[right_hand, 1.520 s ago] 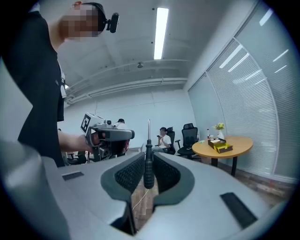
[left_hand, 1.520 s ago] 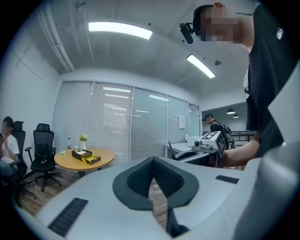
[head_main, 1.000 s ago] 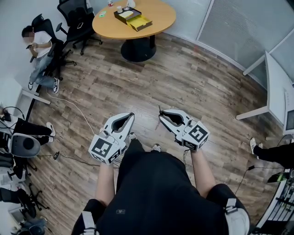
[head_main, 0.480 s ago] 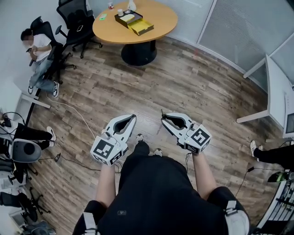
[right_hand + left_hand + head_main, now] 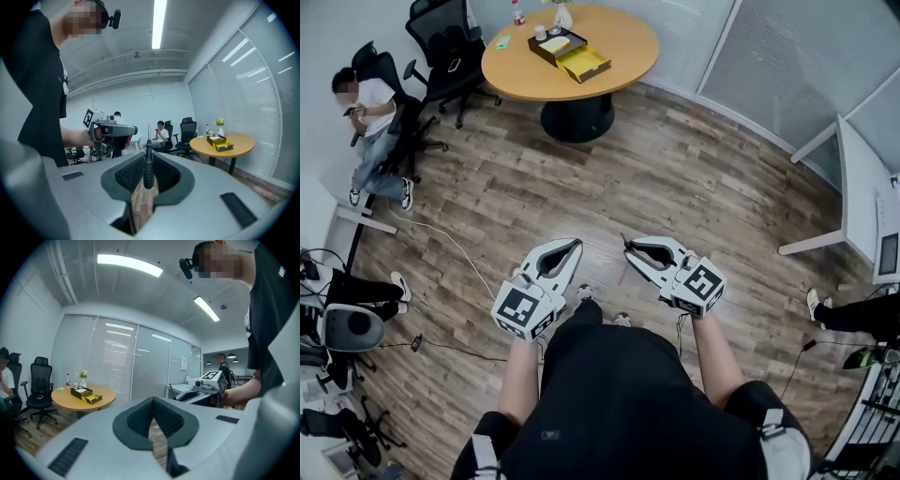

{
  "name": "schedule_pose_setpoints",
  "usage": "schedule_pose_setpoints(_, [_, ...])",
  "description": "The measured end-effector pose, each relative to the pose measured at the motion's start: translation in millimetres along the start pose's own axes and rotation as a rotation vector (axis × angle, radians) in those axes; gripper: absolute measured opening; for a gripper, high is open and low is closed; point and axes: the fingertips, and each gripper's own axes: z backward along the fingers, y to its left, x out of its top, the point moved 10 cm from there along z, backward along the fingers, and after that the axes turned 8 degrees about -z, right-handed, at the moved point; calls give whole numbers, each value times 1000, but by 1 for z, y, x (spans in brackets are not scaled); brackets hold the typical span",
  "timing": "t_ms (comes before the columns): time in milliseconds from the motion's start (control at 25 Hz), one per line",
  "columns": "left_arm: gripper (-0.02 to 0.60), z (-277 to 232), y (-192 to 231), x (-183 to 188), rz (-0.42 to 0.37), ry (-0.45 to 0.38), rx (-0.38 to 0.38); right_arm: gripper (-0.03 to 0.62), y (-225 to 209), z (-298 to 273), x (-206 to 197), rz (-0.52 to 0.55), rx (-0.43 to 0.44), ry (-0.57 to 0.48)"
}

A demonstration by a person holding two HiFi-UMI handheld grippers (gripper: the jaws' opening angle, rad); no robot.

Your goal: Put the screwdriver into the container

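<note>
My right gripper is shut on a black-handled screwdriver; its thin shaft sticks up past the jaw tips. In the head view only that shaft shows. My left gripper is shut and holds nothing; its jaws meet in the left gripper view. Both are held side by side at waist height above the wooden floor. The container, an open black and yellow box, sits far ahead on a round wooden table. The box also shows in the gripper views.
A person sits on an office chair at the left, with more black chairs by the table. A white cable runs across the floor. A white desk stands at the right, and someone's legs reach in near it.
The head view has shifted a little as the person steps over the floor. Both grippers keep their pose, and the screwdriver stays clamped in the right one.
</note>
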Motion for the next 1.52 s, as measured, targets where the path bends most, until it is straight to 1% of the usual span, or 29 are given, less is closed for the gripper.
schedule_pose_setpoints(240, [5,-3,25,-3,11,-2,-26,51,-16,-19,5,30,-17,5])
schedule_pose_setpoints(480, [5,-7,51,-4,13,-8,-42,51,-21,-33,12,5,-42,10])
schedule_pose_setpoints(760, [5,-7,80,-9,10,-2,-68,51,-28,-47,15,-15,-104,-11])
schedule_pose_setpoints(960, [5,-6,94,-12,-1,2,-90,51,-35,-62,9,-22,-141,-36])
schedule_pose_setpoints(1080, [5,-2,102,-15,4,5,-95,51,-33,-73,9,-22,-139,-44])
schedule_pose_setpoints(1240, [5,-1,115,-18,13,2,-99,51,-33,-87,16,-24,-166,-30])
schedule_pose_setpoints(1520, [5,-5,129,-21,11,5,-112,51,-41,-99,17,-28,-174,-27])
